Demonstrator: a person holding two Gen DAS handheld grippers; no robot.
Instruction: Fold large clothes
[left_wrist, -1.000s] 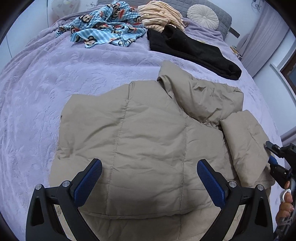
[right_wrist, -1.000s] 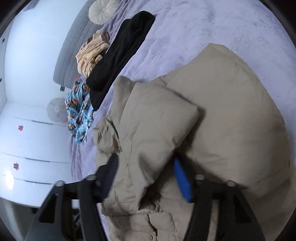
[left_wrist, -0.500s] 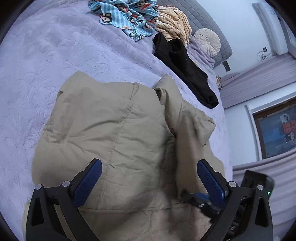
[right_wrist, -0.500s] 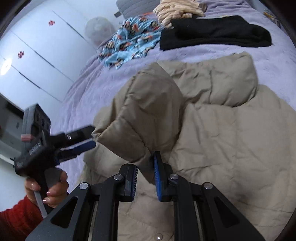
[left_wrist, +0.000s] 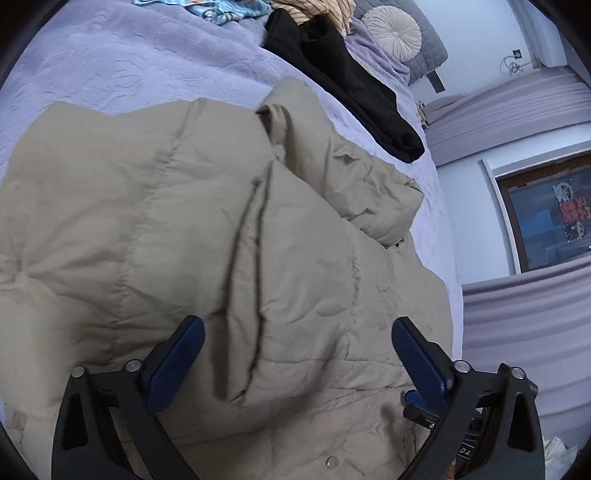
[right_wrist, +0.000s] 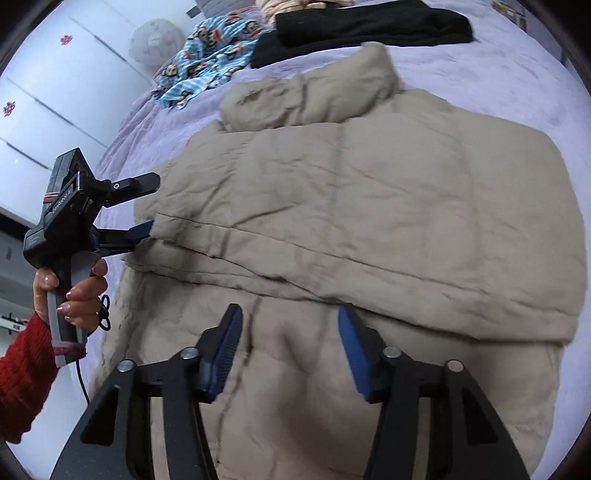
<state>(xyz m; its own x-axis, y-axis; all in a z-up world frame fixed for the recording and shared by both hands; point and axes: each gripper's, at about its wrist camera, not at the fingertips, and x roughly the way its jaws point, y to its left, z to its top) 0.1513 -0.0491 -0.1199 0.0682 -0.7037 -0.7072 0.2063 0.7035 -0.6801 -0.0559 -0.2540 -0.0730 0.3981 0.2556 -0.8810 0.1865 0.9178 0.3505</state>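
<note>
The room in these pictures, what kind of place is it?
Most likely a home bedroom: a bed with a lilac bedspread, a grey padded headboard with a round cushion, and white wardrobe doors.

Beige jacket (right_wrist: 369, 206), lilac bedspread (right_wrist: 498, 74), black garment (right_wrist: 369, 26), red sleeve (right_wrist: 22, 376).

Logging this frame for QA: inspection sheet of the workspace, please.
Surface: bed with lilac quilt, mostly covered.
Job's things: beige jacket spread on the bed, one side folded over its middle.
Clutter: black garment, blue print cloth, striped cloth, round cushion at the far end.
Tongs: left tongs open, jaws just been closing, at the jacket's edge; right tongs open above the jacket, jaws just been opening, nothing gripped.
Cables: black cord hanging below the left hand.
Surroundings: white cabinets, window.
</note>
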